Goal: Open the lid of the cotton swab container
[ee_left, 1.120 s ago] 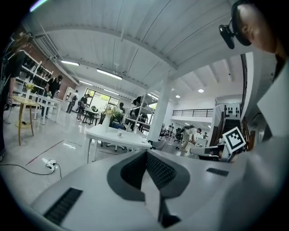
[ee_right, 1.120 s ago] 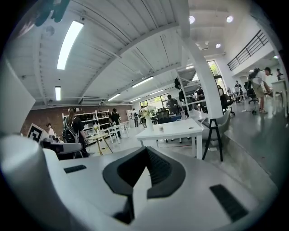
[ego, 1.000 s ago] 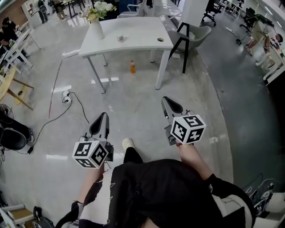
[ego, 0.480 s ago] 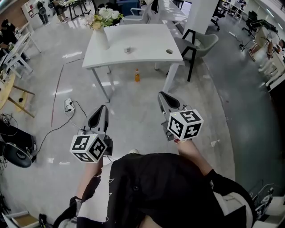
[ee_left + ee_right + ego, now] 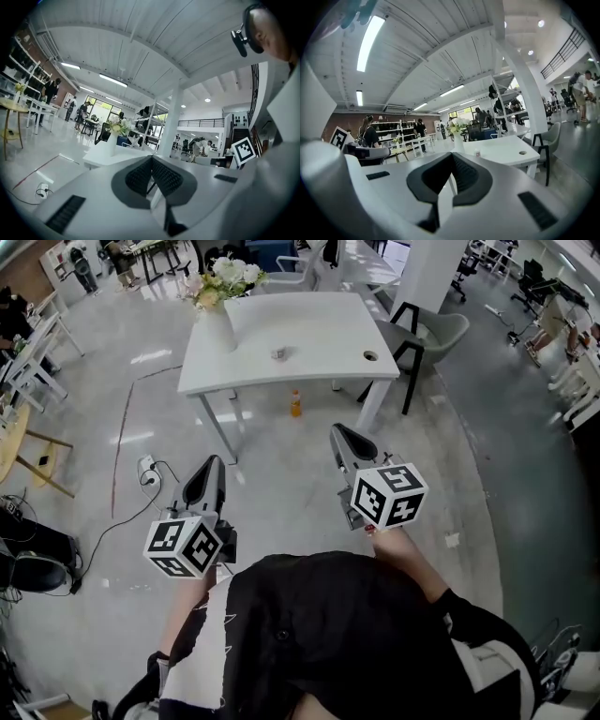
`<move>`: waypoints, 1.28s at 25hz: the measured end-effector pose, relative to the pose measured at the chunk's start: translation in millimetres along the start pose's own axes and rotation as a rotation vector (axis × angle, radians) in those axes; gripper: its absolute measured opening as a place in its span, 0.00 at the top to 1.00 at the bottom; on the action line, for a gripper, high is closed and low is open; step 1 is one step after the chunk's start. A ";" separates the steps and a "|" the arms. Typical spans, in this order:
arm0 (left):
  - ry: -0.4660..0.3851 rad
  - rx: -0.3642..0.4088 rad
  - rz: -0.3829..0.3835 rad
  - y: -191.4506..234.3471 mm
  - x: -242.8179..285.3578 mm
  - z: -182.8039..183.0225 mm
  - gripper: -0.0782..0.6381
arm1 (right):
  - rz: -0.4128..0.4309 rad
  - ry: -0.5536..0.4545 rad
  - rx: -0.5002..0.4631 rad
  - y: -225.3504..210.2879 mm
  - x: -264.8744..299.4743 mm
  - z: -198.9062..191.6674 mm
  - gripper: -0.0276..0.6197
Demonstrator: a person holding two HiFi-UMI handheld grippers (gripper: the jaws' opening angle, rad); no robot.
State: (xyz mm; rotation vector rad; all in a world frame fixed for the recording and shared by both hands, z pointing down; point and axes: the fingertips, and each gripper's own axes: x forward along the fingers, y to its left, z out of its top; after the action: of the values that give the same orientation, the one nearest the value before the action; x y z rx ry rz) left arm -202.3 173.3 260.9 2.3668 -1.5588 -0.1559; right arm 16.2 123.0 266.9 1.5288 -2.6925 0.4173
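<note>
White tabletop (image 5: 319, 329): stood well ahead of both tools, its long near edge facing the person.
Floor (image 5: 281, 479): grey and glossy, a wide open stretch between the tools and the tabletop.
Floor clutter: an orange bottle (image 5: 295, 405) stood just under the tabletop's near edge; a cable and power strip (image 5: 145, 465) lay off to the left.
Grey chair (image 5: 436, 332): sat at the tabletop's right end.
Cotton swab container (image 5: 278, 353): small, on the tabletop near its middle, apart from everything else; its lid was too small to read.
Vase (image 5: 217, 329): white, at the tabletop's left corner, holding flowers (image 5: 225, 277).
Left tool (image 5: 212, 465): jaws closed together, holding nothing, over the floor.
Right tool (image 5: 337, 432): likewise closed and empty, over the floor.
</note>
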 end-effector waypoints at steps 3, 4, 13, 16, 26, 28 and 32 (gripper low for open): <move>0.014 -0.006 0.001 7.2 5.4 -7.5 0.88 | -0.013 0.036 0.027 -5.5 9.8 -12.5 0.95; 0.010 -0.004 0.002 9.9 7.5 -8.3 0.88 | -0.014 0.041 0.032 -7.0 13.5 -14.6 0.95; 0.025 -0.002 0.032 35.3 44.1 -10.6 0.88 | -0.004 0.031 0.026 -25.4 56.0 -9.6 0.95; 0.007 0.008 0.036 40.4 64.6 1.1 0.88 | -0.011 0.029 0.032 -40.5 73.8 -1.4 0.95; -0.023 0.033 0.045 58.7 152.8 26.2 0.88 | 0.024 0.023 0.046 -95.4 149.2 26.9 0.95; -0.035 0.029 0.056 64.7 169.1 32.2 0.88 | 0.033 0.023 0.041 -104.3 164.2 34.0 0.95; -0.035 0.025 0.060 69.1 205.6 36.5 0.88 | 0.039 0.030 0.033 -129.1 190.9 46.2 0.95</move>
State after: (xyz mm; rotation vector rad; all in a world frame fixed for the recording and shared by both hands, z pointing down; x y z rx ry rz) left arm -189.1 -46.2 262.9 2.3448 -1.6551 -0.1662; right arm 31.3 -111.3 278.8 1.4673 -2.7105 0.4845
